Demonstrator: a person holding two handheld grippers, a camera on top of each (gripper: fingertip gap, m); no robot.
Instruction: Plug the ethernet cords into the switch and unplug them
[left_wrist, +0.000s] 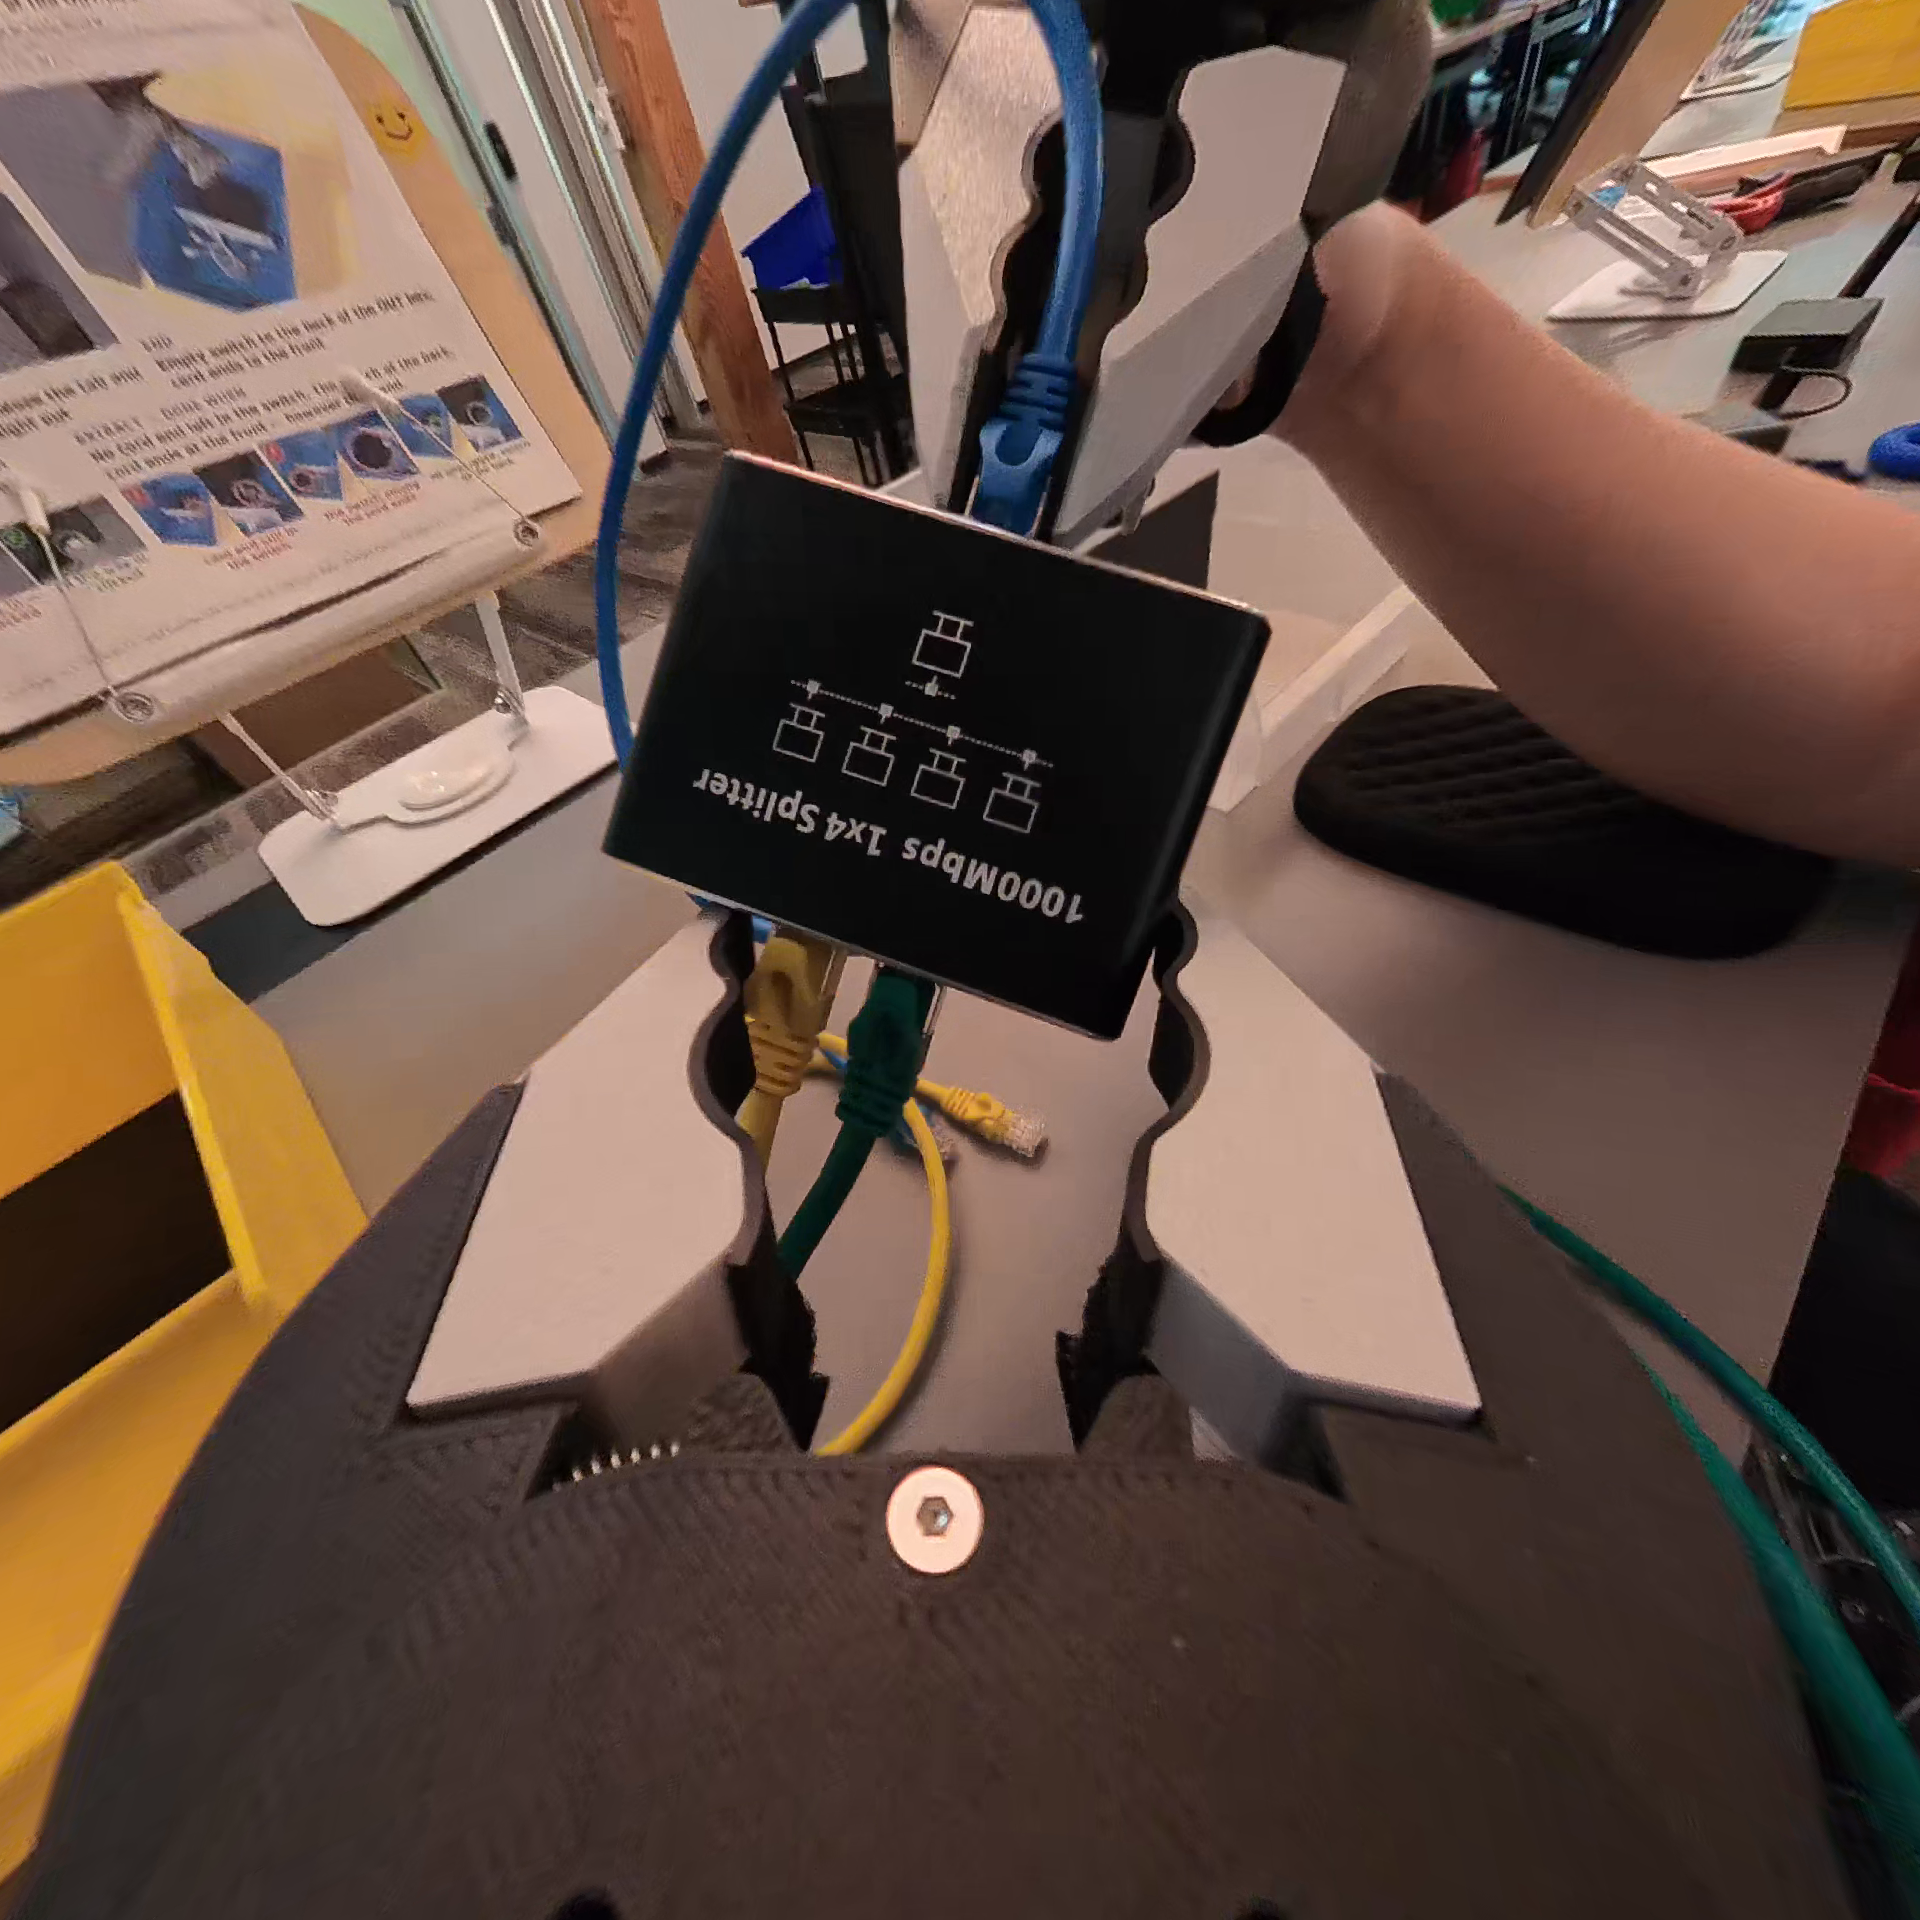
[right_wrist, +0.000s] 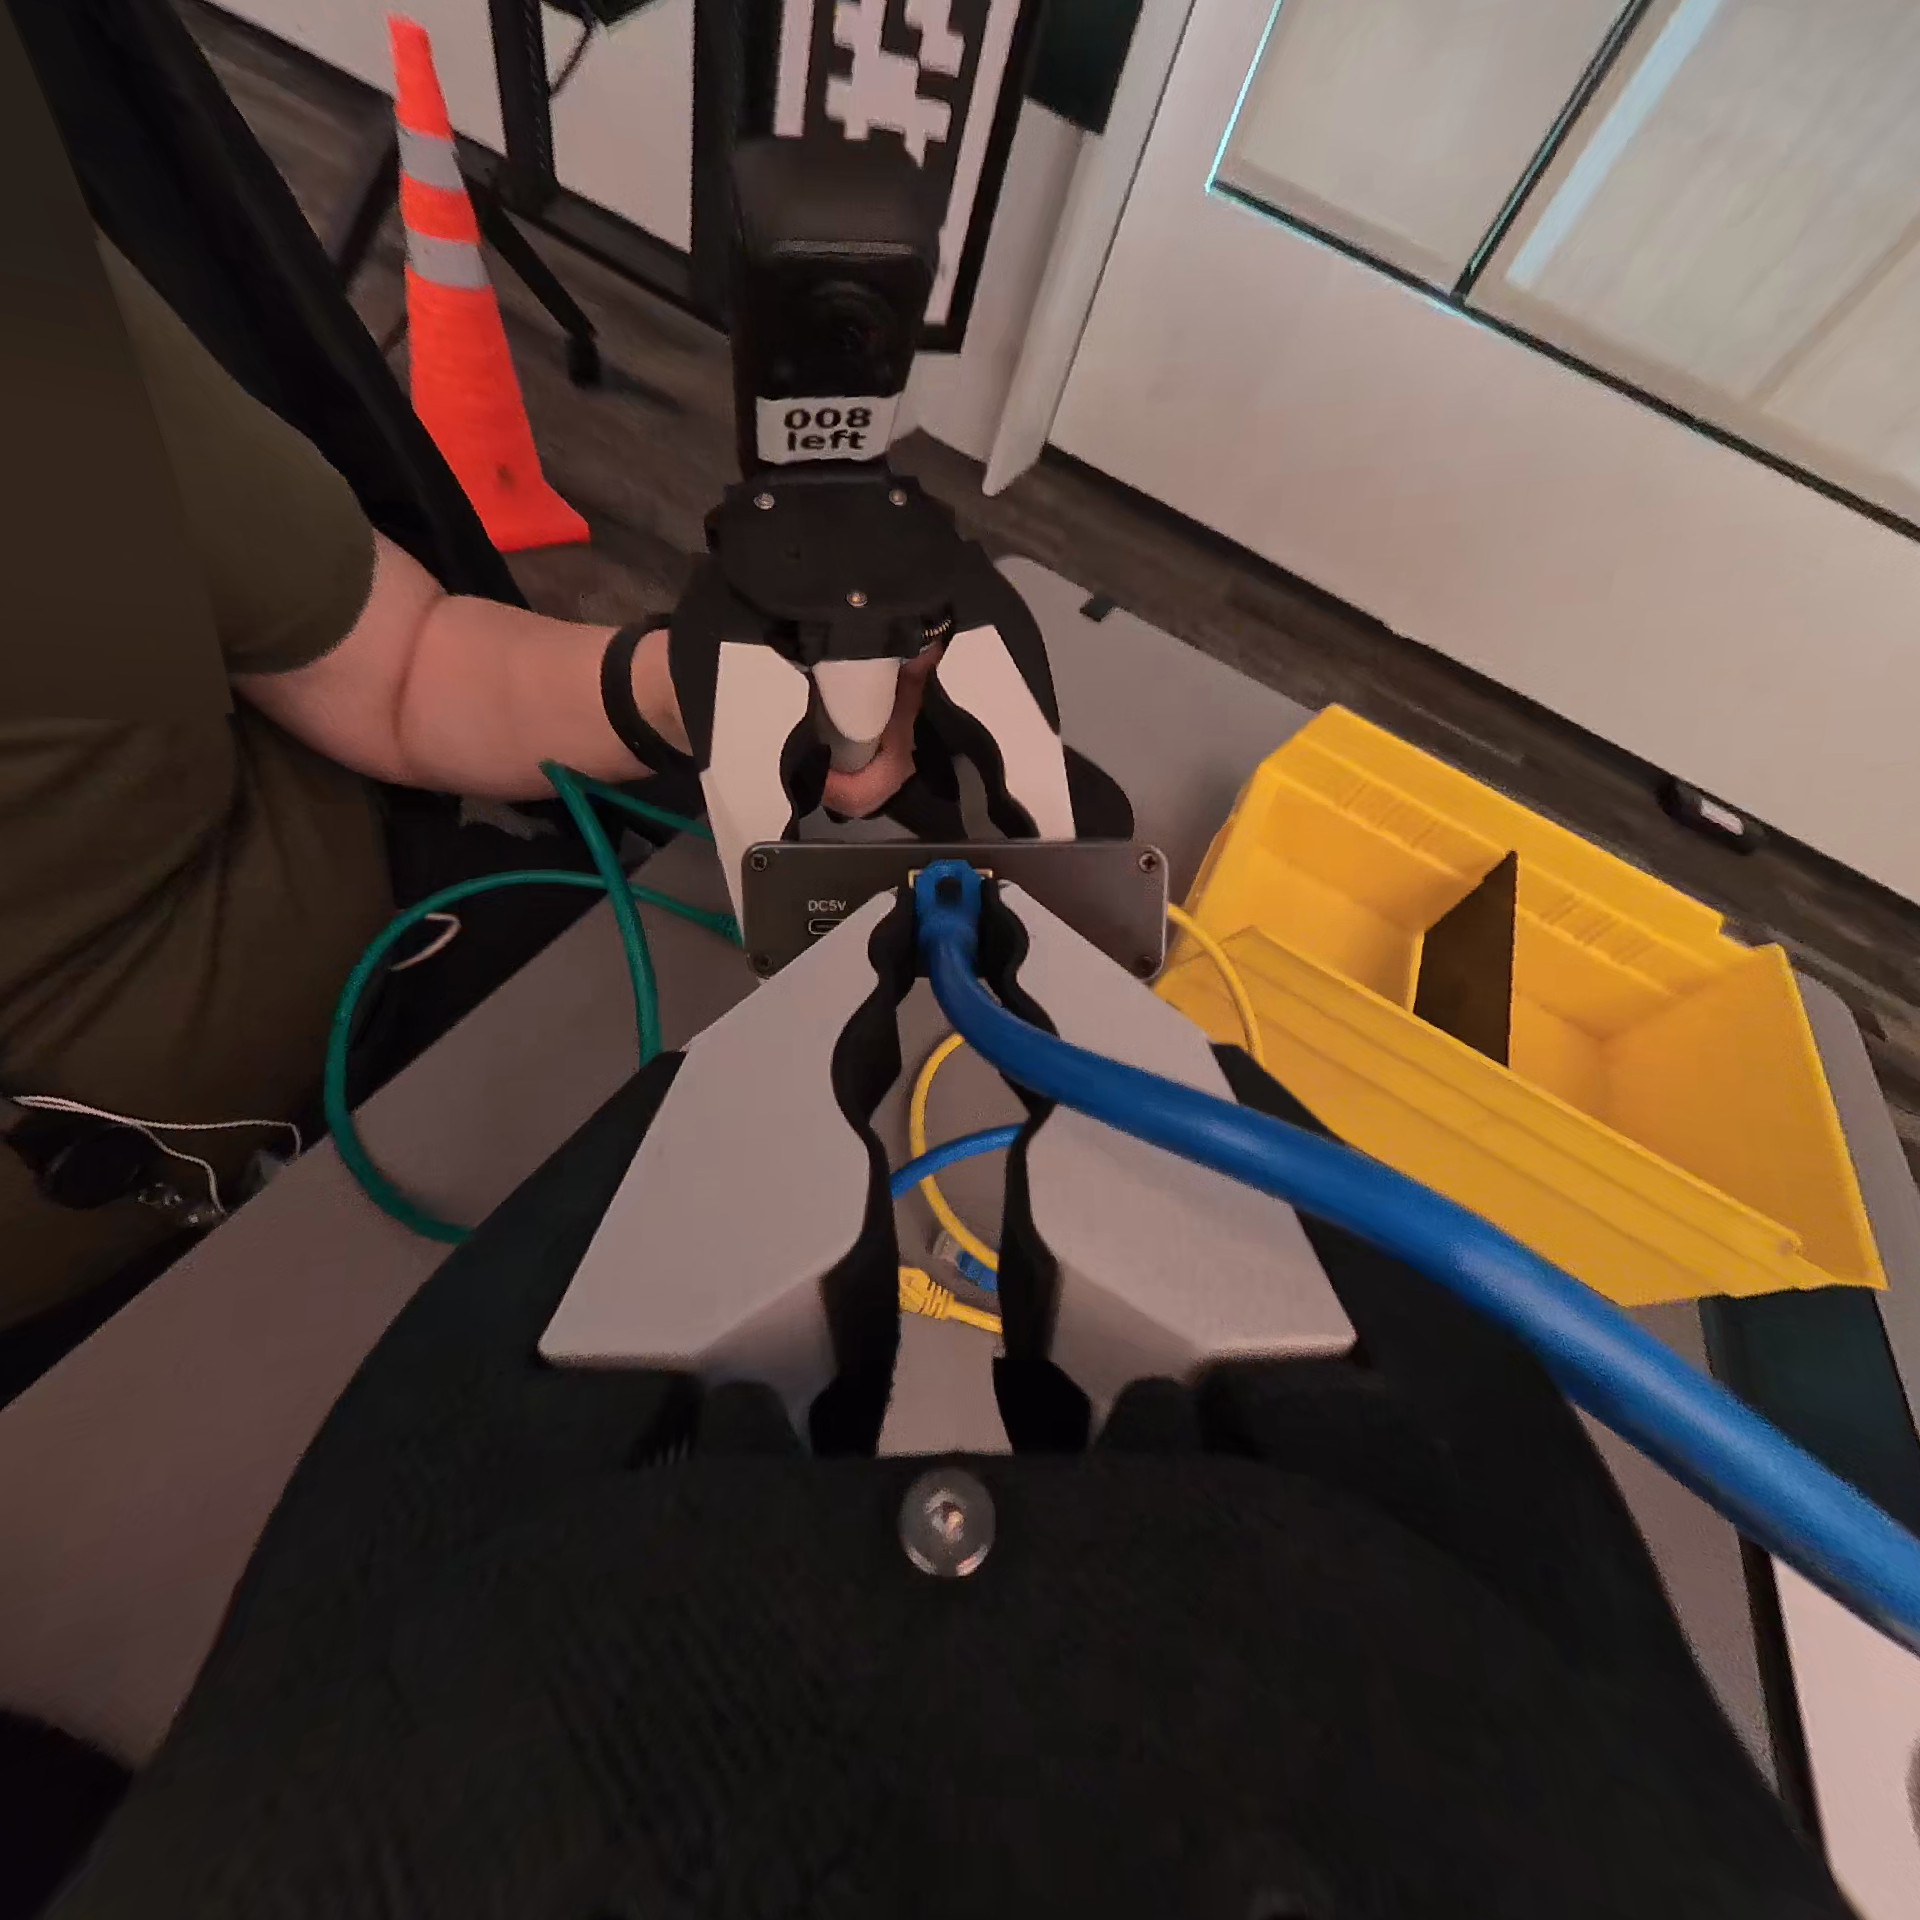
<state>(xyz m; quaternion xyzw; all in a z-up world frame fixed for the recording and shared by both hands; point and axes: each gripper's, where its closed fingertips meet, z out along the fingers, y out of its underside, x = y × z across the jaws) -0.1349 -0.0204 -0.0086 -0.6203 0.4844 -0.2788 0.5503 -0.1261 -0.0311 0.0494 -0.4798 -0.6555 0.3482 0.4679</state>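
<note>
My left gripper (left_wrist: 951, 935) is shut on the black switch (left_wrist: 935, 748) and holds it above the grey table (left_wrist: 1507, 1060). A yellow cord (left_wrist: 784, 1008) and a green cord (left_wrist: 883, 1049) are plugged into its near side. My right gripper (right_wrist: 948, 935) is shut on the blue cord's plug (right_wrist: 945, 899), pressed at a port in the switch's end face (right_wrist: 1081, 904); I cannot tell how deep it sits. In the left wrist view the right gripper (left_wrist: 1023, 488) and blue plug (left_wrist: 1023, 426) show beyond the switch. The left gripper (right_wrist: 894, 821) shows behind the switch.
A yellow bin (left_wrist: 125, 1091) (right_wrist: 1558, 1039) stands beside the switch. Loose yellow (left_wrist: 987, 1117) and blue (right_wrist: 971, 1262) plugs lie on the table beneath. An instruction poster on a stand (left_wrist: 260, 364), a black pad (left_wrist: 1538, 821), an orange cone (right_wrist: 457, 312) and a person's arm (left_wrist: 1558, 540) are nearby.
</note>
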